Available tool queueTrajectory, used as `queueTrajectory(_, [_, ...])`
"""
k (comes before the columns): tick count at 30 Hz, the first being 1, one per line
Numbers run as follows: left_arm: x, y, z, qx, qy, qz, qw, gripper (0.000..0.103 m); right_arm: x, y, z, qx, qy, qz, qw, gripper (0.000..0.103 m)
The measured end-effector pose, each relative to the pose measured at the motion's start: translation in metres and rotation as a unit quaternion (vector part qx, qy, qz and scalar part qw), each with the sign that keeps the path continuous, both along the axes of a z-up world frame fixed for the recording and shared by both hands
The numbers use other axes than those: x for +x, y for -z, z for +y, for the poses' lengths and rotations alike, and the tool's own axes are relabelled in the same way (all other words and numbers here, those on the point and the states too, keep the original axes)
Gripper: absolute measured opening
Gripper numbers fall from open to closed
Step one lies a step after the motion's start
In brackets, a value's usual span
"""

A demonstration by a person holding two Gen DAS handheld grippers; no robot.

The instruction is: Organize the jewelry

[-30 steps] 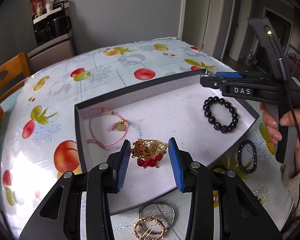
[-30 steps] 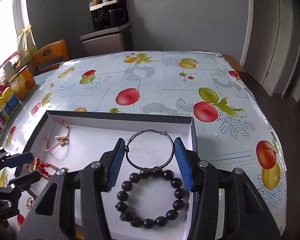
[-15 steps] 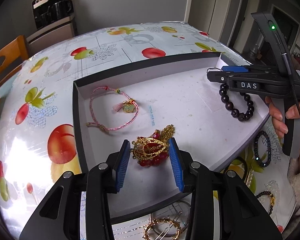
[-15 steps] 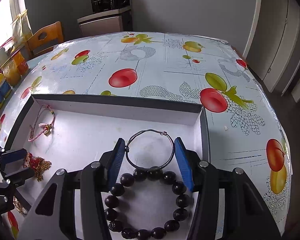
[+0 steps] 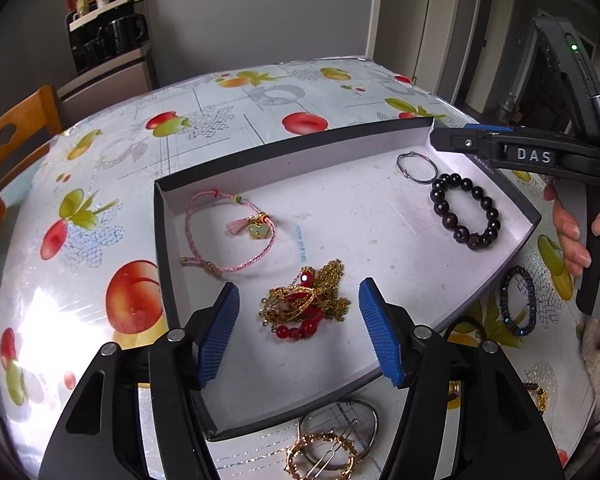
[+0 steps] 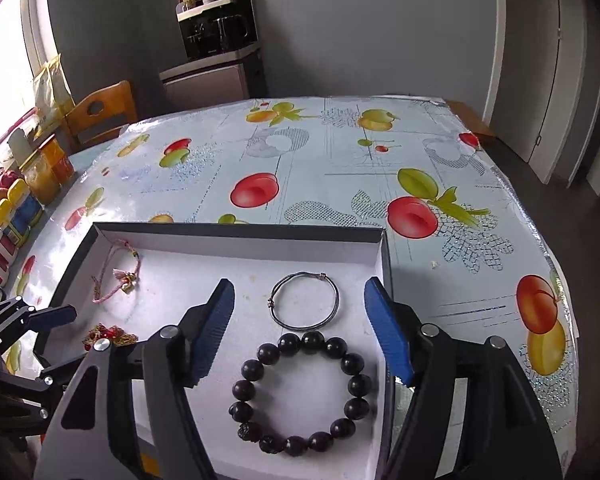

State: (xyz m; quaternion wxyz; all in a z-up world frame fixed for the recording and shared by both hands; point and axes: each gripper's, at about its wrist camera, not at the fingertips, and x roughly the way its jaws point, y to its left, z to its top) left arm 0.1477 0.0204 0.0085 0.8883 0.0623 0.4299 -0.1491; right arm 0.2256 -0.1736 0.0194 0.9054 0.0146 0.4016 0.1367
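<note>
Between the spread blue pads of the left gripper (image 5: 298, 330), a tangled gold chain with red beads (image 5: 305, 301) lies loose on the white floor of the shallow box (image 5: 162, 216), touching neither pad. Beyond it to the left rests a pink cord bracelet (image 5: 230, 236). The right gripper (image 6: 304, 330) also stands wide apart, holding nothing; between its pads lie a thin wire bangle (image 6: 305, 301) and, nearer, touching it, a dark bead bracelet (image 6: 302, 394). The box sits on a fruit-print tablecloth (image 6: 340, 160).
</note>
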Motion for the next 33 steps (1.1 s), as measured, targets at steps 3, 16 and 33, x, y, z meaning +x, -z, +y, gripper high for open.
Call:
queueTrajectory(3, [-0.003, -0.004, -0.001, 0.000, 0.000, -0.006, 1.0000, 0.073, -0.017, -0.014, -0.007, 0.009, 0.004, -0.018, 1.000, 0.079])
queueTrajectory(16, [-0.026, -0.030, -0.008, 0.040, -0.032, -0.053, 0.9973, 0.090, -0.091, -0.041, -0.039, 0.022, 0.011, -0.058, 0.998, 0.097])
queueTrajectory(33, [-0.093, -0.051, 0.013, 0.031, -0.045, -0.076, 0.9956, 0.094, -0.155, -0.027, -0.055, 0.004, -0.023, -0.064, 0.998, 0.098])
